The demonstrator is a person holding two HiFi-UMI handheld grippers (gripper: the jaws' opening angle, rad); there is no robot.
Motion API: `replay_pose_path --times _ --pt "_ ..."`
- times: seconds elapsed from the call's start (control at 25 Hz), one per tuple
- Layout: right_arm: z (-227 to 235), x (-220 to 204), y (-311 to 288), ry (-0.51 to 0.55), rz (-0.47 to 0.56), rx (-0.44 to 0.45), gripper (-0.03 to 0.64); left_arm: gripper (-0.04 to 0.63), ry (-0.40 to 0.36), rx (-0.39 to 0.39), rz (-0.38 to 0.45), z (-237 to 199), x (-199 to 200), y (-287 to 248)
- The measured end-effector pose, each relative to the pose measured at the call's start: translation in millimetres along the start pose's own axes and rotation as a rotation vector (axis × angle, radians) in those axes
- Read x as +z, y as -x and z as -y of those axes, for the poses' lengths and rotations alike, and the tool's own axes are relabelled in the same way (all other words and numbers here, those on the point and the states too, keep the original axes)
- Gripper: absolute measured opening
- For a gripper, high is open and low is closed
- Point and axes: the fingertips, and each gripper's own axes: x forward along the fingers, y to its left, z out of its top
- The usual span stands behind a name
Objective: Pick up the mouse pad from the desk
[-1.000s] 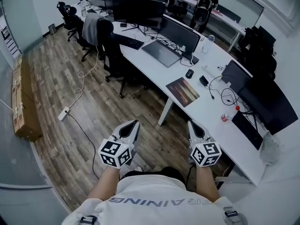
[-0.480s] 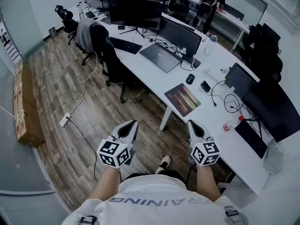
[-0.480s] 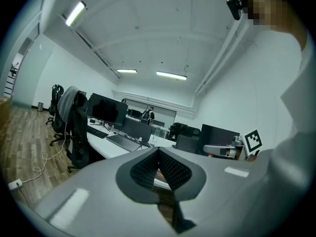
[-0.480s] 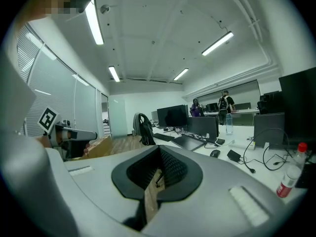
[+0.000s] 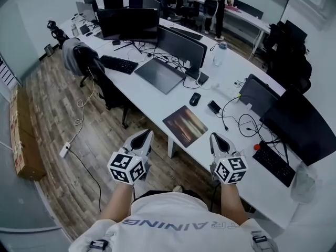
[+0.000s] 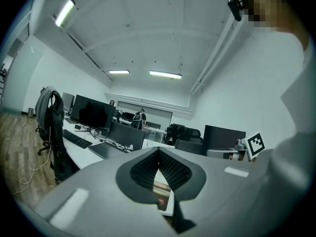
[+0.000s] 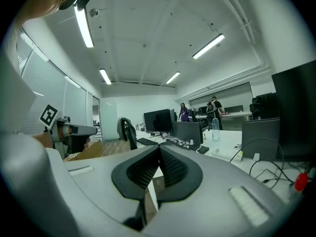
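The mouse pad [image 5: 185,125], a dark rectangle with an orange-brown picture, lies flat near the front edge of the white desk [image 5: 157,101]. Both grippers are held out level in front of the person, short of the desk edge. My left gripper [image 5: 145,135] is over the wooden floor, left of the pad, with its jaws shut and empty. My right gripper [image 5: 215,138] is just right of the pad's near corner, also shut on nothing. In the left gripper view a strip of the pad [image 6: 162,191] shows below the closed tips [image 6: 158,150].
Behind the pad lie a black mouse [image 5: 195,98], a phone [image 5: 213,107], a laptop [image 5: 159,75] and monitors. Cables, a red-capped bottle [image 5: 257,147] and a keyboard [image 5: 273,164] sit to the right. A chair with a jacket [image 5: 79,56] stands left; people stand far back.
The person has walked toward the desk: desk and mouse pad now lie closer and further left in the head view. Both grippers travelled along, still shut, in the same pose.
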Motion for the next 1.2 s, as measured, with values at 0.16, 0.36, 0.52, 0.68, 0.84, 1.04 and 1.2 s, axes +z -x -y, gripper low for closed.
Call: replay_pose_path --times 0.16,0.36,0.52,0.68,0.84,1.04,1.2 --pt "40.5 4.1 -8.4 -0.011 0.022 -0.026 0.012 0.0 -0.021 -0.024 -0.012 14.2 -3.6 -44.3" --pt "73.2 0.7 -11.2 -0.049 0.02 -0.066 0.012 0.0 -0.025 -0.087 -0.056 30.2 -9.9 -91.3" --pt "98.7 -2.5 -14.1 -0.082 0.016 -0.141 0.012 0.0 -0.042 -0.165 -0.078 36.3 -10.9 -126.6" --pt "106.9 -4.0 -24.7 -0.09 -0.001 -0.227 0.012 0.0 -0.034 -0.246 -0.112 23.4 -13.3 -155.8" --pt "98.5 -6.9 -46.5 -0.121 -0.02 -0.326 0.012 0.0 -0.023 -0.332 -0.148 -7.6 -9.3 -182.2" --pt "84.2 -2.9 -80.9 -0.121 -0.049 -0.426 0.012 0.0 -0.027 -0.436 -0.189 -50.7 -0.2 -213.5" --pt "66.6 -2.3 -95.2 -0.13 -0.061 -0.473 0.014 0.0 -0.008 -0.476 -0.249 -79.5 -8.1 -227.2"
